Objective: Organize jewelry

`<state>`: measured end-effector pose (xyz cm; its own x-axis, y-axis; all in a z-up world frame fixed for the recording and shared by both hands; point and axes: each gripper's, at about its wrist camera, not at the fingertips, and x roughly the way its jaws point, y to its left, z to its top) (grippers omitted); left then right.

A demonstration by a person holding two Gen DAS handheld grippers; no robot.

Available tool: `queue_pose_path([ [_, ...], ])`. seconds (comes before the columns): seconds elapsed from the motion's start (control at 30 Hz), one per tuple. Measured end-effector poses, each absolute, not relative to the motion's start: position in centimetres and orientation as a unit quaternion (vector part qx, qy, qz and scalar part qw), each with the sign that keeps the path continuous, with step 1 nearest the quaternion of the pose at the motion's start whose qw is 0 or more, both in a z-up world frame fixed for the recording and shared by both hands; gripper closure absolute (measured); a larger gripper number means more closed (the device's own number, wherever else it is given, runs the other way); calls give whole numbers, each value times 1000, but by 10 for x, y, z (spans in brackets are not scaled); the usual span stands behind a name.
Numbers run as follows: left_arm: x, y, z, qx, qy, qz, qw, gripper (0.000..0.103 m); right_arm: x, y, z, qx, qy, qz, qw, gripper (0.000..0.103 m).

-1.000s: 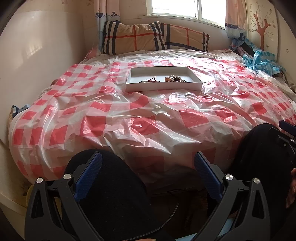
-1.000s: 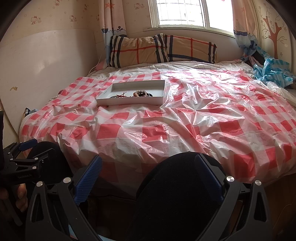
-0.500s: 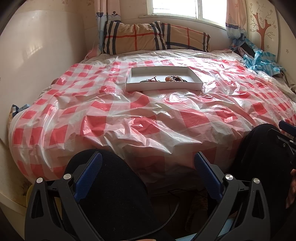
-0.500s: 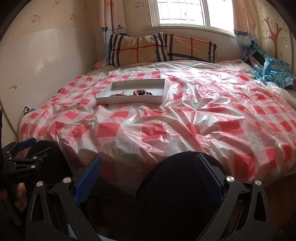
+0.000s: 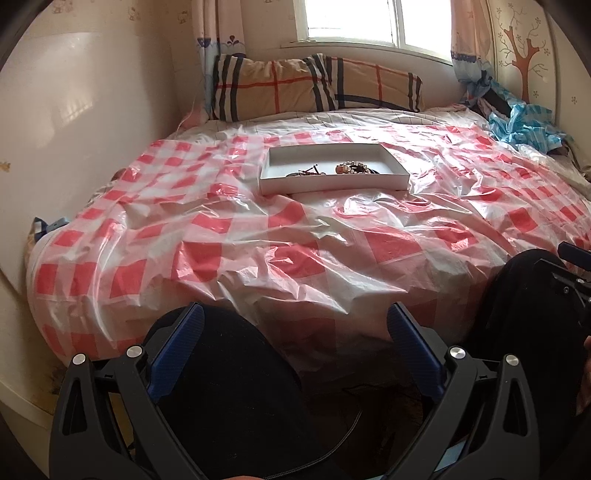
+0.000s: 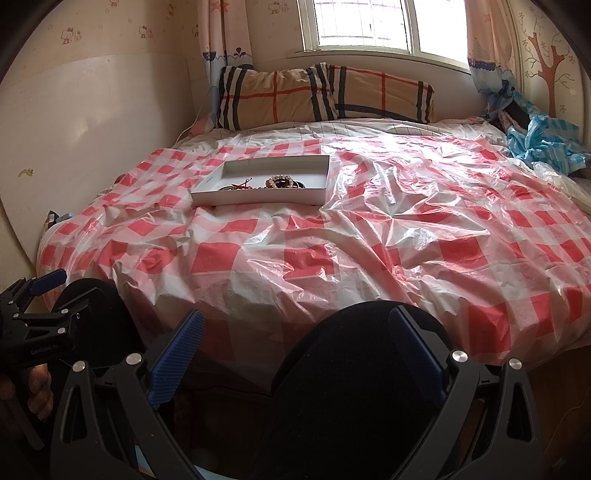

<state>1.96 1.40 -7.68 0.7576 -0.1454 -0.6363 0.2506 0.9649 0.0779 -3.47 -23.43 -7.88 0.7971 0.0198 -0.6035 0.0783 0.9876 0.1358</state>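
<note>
Spreading across most of both views, a bed covered by a crinkled red-and-white checked plastic sheet (image 5: 295, 236) is serving as the work surface, probably to keep small pieces from getting lost in bedding. Two tan plaid pillows (image 5: 314, 88) are leaning against the far wall under a bright window (image 6: 365, 26). A shallow white rectangular cardboard tray (image 5: 332, 182) is sitting left of centre, well beyond reach, holding a small tangle of beaded jewelry (image 6: 280, 182) near its front wall. Both tools are hovering low at the near edge above the person's dark-clad knees, the left gripper (image 5: 293, 332) and right gripper (image 6: 295, 334) each with jaws spread wide and empty, seemingly readying for an approach.
</note>
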Motion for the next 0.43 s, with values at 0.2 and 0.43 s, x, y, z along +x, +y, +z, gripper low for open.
queue_pose_path([
  [0.2,26,19,-78,67,350,-108,928,8,-34,-234,-78,76,318,-16,945,8],
  [0.43,26,20,-79,67,350,-103,929,8,-34,-234,-78,76,318,-16,945,8],
])
